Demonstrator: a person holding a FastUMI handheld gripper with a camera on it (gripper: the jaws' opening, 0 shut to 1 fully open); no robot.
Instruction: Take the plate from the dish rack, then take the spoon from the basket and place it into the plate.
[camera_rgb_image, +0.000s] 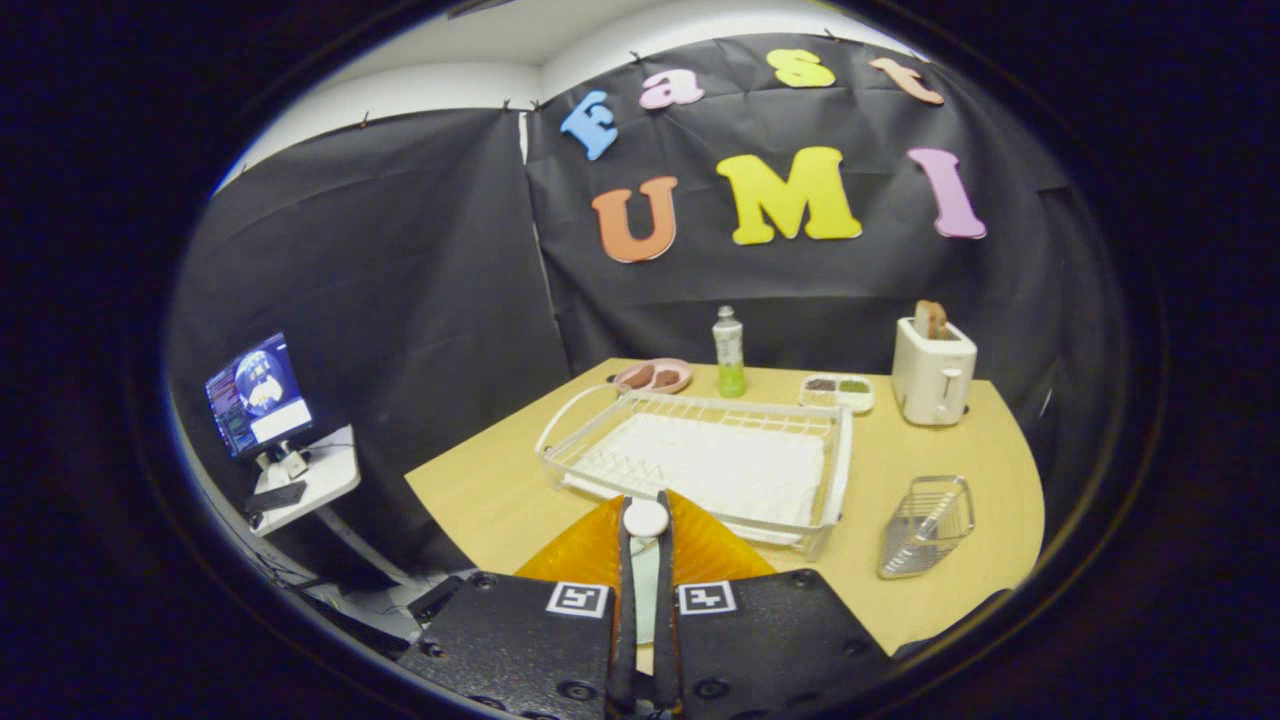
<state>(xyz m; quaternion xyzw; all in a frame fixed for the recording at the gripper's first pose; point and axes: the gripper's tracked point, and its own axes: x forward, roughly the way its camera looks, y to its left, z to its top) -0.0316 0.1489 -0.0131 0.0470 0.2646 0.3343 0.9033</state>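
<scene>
One white wire dish rack (700, 455) sits mid-tabletop, a white drip tray under it; its bed looks bare apart from the short prongs at its near left. One small wire basket (927, 525) stands to the right of the rack, near the tabletop's right edge; a slim metal piece leans inside, likely the spoon (935, 512), too small to be sure.

Far side of the wooden tabletop (480, 500), left to right: one pink plate (653, 376) with two brown food pieces; one clear bottle (729, 353) with green liquid in its lower part; one white divided dish (838, 391), dark filling in one compartment, green in another; one white toaster (932, 372) with one slice of bread standing up in its slot.

The tool (645, 545) is nearly closed, its two black fingers (625, 560) close together, gripping an orange-amber translucent plate on edge, which fans out to either side of them. A small white round knob (645, 518) sits at the fingertips. The held plate (705, 550) is at the rack's near rim.

Off the tabletop, far left: one lit monitor (258, 395) on a white stand.
</scene>
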